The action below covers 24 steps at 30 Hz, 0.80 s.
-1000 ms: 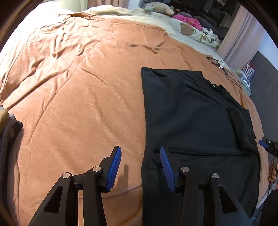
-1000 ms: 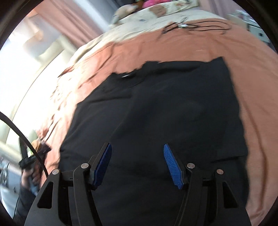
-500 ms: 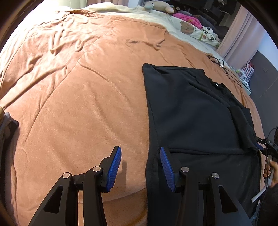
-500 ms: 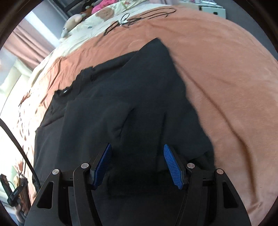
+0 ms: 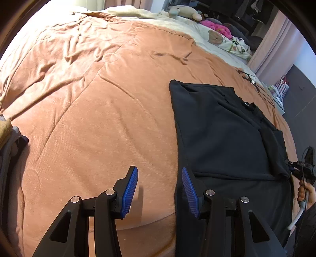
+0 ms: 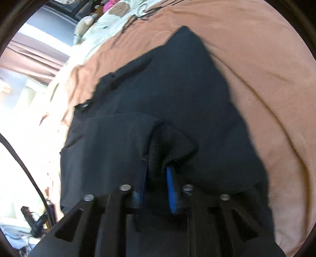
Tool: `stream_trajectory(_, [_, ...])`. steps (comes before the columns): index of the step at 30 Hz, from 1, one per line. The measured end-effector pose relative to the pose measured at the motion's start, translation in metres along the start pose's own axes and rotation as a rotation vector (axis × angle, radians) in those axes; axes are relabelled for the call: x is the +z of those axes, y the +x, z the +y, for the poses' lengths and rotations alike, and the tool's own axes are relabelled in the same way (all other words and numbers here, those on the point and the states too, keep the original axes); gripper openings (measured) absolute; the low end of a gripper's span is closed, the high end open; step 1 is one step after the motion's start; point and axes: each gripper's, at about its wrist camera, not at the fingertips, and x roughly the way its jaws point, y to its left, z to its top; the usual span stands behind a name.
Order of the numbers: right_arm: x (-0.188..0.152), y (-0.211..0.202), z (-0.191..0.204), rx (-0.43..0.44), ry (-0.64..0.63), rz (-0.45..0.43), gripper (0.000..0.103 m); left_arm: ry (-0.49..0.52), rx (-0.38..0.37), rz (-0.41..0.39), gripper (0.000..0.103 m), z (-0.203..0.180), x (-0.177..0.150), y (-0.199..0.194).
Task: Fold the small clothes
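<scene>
A black t-shirt lies flat on the orange blanket, sleeves folded in. My left gripper is open and empty, just above the shirt's left edge near its lower part. My right gripper is shut on a bunched fold of the black shirt at its right side; the pinched cloth rises between the blue pads. The right gripper also shows at the far right of the left wrist view, at the shirt's edge.
Cream bedding with stuffed toys and pink cloth lies at the bed's head. Black cables lie on the blanket beyond the shirt. Folded clothes sit at the left edge.
My right gripper has closed on a fold at the shirt's right side; it was open above the shirt. My left gripper has barely moved and stays open.
</scene>
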Motion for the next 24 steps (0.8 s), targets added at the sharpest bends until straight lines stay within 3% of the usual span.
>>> stream_trajectory(11, [-0.007, -0.02, 0.119, 0.115, -0.294, -0.056, 0.013, -0.034, -0.031, -0.016, 0.049, 0.01, 0.002, -0.014])
stream_trajectory(24, [-0.019, 0.028, 0.22, 0.19, -0.395, 0.004, 0.013, -0.073, -0.025, -0.025, 0.049, 0.036, 0.01, -0.018])
